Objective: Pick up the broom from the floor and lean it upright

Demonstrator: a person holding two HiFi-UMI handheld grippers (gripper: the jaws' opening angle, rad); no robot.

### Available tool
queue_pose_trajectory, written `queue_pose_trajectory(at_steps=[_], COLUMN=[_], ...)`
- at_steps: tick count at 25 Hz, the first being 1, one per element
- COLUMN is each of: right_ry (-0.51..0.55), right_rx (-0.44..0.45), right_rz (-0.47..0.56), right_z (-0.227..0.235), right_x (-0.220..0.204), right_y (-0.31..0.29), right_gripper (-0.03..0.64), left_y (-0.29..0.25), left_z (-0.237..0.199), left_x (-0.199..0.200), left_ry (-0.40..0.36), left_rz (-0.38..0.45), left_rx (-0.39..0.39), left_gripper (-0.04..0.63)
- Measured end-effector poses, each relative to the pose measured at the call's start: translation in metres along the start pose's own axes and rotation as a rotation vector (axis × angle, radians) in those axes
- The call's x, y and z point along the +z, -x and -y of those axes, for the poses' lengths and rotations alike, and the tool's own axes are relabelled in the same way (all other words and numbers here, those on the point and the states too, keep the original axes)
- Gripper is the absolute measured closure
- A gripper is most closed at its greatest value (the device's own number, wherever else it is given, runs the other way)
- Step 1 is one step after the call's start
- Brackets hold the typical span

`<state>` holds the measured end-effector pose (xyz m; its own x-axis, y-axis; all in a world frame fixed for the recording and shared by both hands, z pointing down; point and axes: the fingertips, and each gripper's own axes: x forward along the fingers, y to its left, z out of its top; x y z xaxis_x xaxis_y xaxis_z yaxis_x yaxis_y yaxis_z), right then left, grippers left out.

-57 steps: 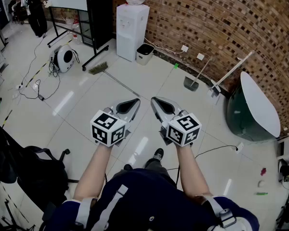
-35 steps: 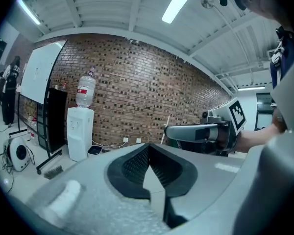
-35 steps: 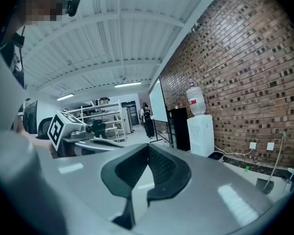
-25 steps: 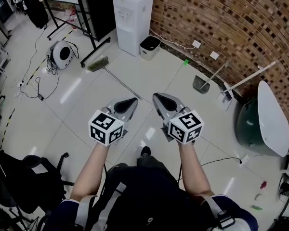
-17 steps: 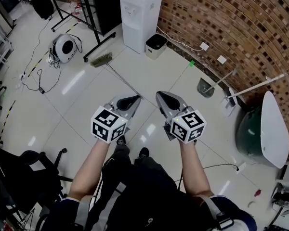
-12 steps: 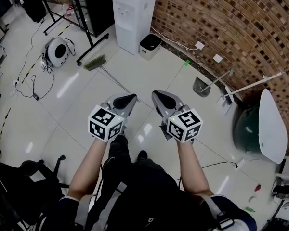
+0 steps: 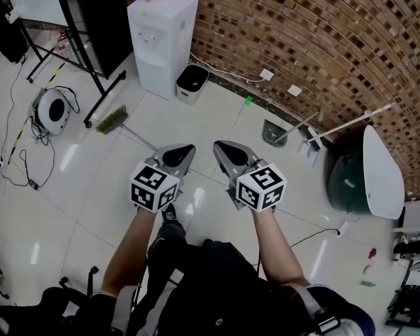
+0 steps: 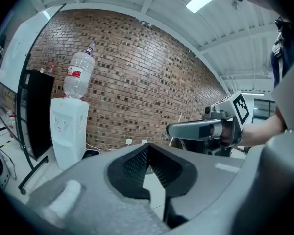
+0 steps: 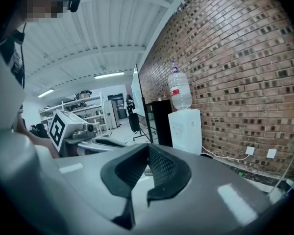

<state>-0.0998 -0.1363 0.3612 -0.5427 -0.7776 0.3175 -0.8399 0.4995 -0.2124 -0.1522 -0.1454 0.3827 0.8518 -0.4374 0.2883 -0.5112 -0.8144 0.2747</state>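
Observation:
The broom [image 7: 113, 120] lies flat on the white tiled floor, its green-brown bristle head to the left near a black stand. Its thin handle [image 7: 143, 141] runs right and down toward my grippers. My left gripper [image 7: 189, 147] hangs in the air above the handle's near end, shut and empty, apart from the broom. Beside it my right gripper [image 7: 218, 145] is also shut with nothing in it. The left gripper view shows the left gripper [image 8: 147, 146] with jaws together and the right gripper [image 8: 186, 129] alongside. The right gripper [image 9: 148, 147] points at the brick wall; the broom is hidden there.
A white water dispenser [image 7: 161, 44] and a small bin [image 7: 191, 82] stand against the brick wall. A dustpan [image 7: 274, 133], a white pole [image 7: 350, 120] and a green bin with a white lid [image 7: 367, 173] are at the right. A round device [image 7: 50, 110] with cables lies left.
The person has walked forward toward the wall; the broom, dispenser and bin now sit nearer and lower in the head view. Both grippers stayed side by side and shut.

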Motion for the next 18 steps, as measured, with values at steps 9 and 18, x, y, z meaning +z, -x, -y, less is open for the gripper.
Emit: queue_pose_trajectory(at_steps=[9, 18], right_ry=[-0.071, -0.121], right_rx=[-0.036, 0.014], right_rz=[-0.060, -0.105], right_z=[0.030, 0.082], right_x=[-0.014, -0.062], right_y=[-0.048, -0.084], right_gripper=[0.612, 0.614], left_y=[-0.021, -0.075], left_z=[-0.058, -0.097], left_x=[-0.007, -0.073], left_ry=[0.027, 0.041], left_rz=[-0.059, -0.195], left_rx=[-0.026, 0.012], left_gripper=[0.595, 0.595])
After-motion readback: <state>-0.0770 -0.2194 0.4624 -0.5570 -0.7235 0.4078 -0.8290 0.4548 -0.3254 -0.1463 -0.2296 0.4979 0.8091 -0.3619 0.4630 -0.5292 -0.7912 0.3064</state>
